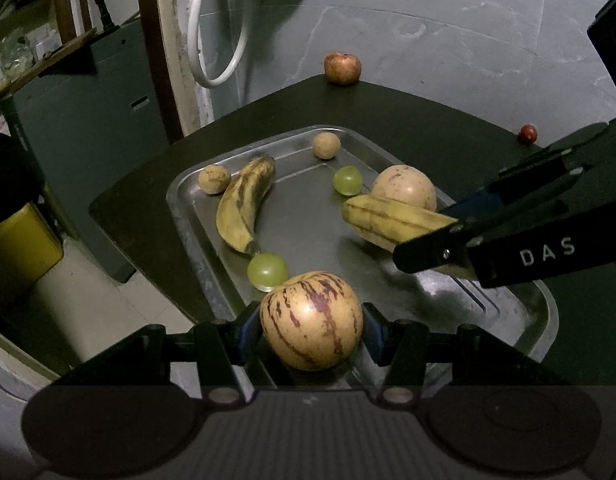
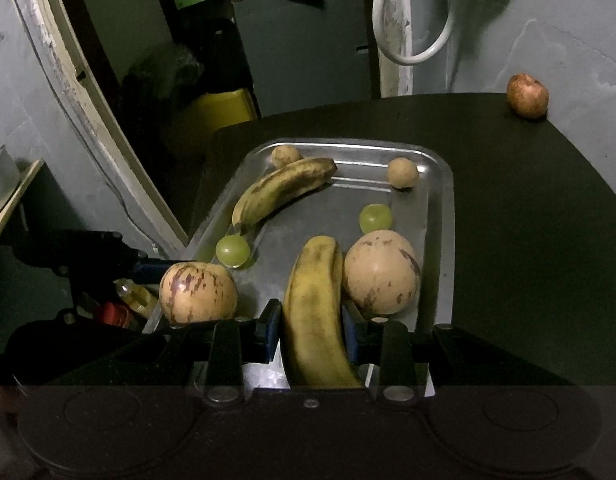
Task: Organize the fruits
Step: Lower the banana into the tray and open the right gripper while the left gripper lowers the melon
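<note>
1. Grey plaster walls and a dim doorway stand behind a dark tabletop [image 1: 408, 116] that carries a metal tray [image 1: 184, 208].
2. At the tray's near edge the left gripper [image 1: 311, 330] is closed on a striped melon-like fruit [image 1: 311, 320], its blue pads pressing the fruit's two sides.
3. From the right side the right gripper [image 2: 312, 330] holds a yellow banana [image 2: 314, 312] lengthwise between its pads, over the tray floor; whether the banana touches the tray cannot be told.
4. Just beside that banana, at its right in the right wrist view, a pale round fruit [image 2: 382, 272] sits in the tray.
5. A second, more spotted banana [image 1: 244, 204] lies along the tray's far left part, with a small brown round fruit [image 1: 214, 179] against its side.
6. Another small brown fruit [image 1: 326, 145] sits near the tray's far rim.
7. Two green grapes are in the tray: one [image 1: 267, 271] at the spotted banana's stem end, one [image 1: 348, 179] near the pale round fruit.
8. Outside the tray, a reddish apple [image 1: 342, 68] rests at the tabletop's far corner, and a small red fruit [image 1: 527, 133] lies well apart at the right edge.
</note>
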{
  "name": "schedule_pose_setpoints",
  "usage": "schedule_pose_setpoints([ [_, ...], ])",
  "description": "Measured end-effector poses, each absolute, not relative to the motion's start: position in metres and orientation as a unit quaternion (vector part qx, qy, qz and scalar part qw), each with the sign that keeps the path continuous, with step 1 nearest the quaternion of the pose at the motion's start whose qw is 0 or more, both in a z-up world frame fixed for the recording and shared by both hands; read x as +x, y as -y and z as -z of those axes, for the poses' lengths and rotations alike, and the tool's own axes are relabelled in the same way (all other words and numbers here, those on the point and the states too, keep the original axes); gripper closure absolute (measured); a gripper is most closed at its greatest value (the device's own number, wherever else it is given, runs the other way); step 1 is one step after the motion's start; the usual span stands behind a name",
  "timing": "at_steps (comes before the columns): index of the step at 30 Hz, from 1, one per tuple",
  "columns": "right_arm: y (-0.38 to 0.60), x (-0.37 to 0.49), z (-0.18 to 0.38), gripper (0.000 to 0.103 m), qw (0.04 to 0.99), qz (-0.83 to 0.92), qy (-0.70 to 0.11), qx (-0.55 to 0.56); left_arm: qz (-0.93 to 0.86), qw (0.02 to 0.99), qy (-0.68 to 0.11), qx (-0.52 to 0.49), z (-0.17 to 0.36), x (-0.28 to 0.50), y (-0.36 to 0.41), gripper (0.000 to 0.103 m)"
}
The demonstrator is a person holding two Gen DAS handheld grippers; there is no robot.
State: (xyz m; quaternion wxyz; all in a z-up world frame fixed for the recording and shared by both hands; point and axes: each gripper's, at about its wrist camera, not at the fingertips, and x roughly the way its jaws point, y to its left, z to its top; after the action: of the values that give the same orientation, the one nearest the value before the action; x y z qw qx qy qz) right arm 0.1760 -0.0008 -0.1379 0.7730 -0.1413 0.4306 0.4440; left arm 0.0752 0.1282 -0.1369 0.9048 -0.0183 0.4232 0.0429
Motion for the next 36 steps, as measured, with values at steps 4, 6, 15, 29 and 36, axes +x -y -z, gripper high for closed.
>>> schedule_pose_setpoints([
  [4, 0.004, 0.175, 0.140, 0.069, 0.770, -0.445, -0.435, -0.143, -0.041, 0.905, -0.422, -0.019, 0.137, 0.074, -0.129, 0.046],
  [6, 0.005, 0.175, 0.141, 0.069, 0.769, -0.445, -0.436, -0.144, -0.042, 0.905, -0.422, -0.019, 0.137, 0.074, -0.129, 0.046],
  [15, 0.002, 0.174, 0.147, 0.069, 0.763, -0.450, -0.437, -0.157, -0.041, 0.905, -0.422, -0.018, 0.137, 0.074, -0.128, 0.046],
  [29, 0.000, 0.182, 0.149, 0.068, 0.757, -0.451, -0.450, -0.146, -0.040, 0.906, -0.422, -0.017, 0.138, 0.075, -0.128, 0.046],
  [36, 0.001, 0.184, 0.145, 0.068, 0.758, -0.450, -0.453, -0.136, -0.040, 0.905, -0.422, -0.010, 0.139, 0.075, -0.127, 0.045],
])
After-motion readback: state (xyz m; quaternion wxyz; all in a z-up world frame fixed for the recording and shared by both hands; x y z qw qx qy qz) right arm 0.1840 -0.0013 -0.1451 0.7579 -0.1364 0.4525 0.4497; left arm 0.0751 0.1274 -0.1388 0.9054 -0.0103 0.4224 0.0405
